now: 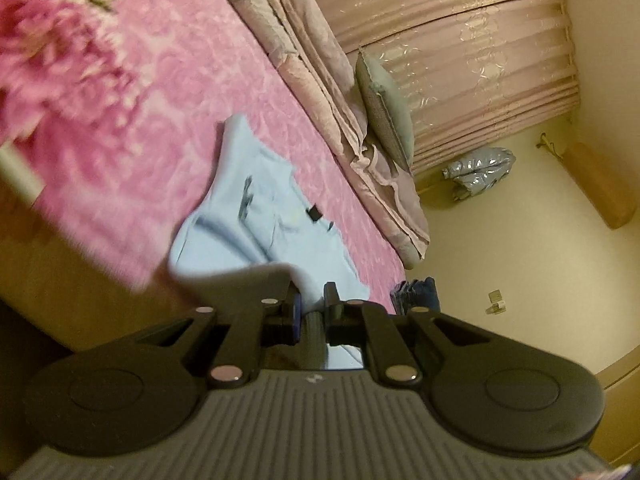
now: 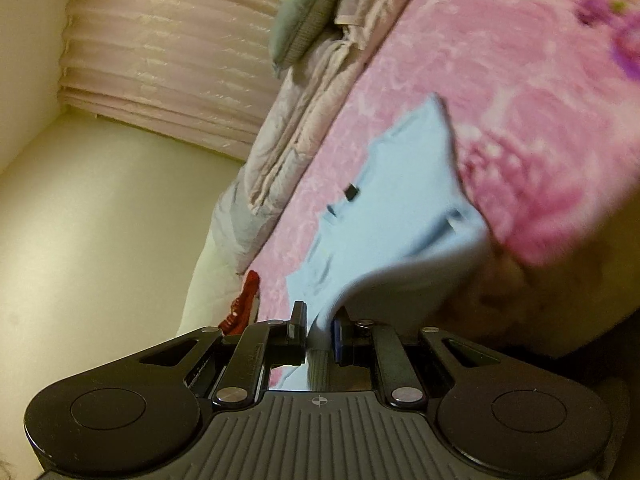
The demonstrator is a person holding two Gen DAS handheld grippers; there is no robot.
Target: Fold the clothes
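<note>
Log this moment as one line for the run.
step: lifting edge | left gripper: shut on light blue shirt | right gripper: shut on shirt | surface: pink bedspread

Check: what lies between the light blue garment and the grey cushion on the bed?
Pink bedspread, then folded quilts under the grey cushion; light blue garment. Left wrist view.

A home bedroom — a bed point(image 1: 168, 92) under a pink floral cover, a pillow point(image 1: 384, 108), pleated curtains point(image 1: 460, 40).
</note>
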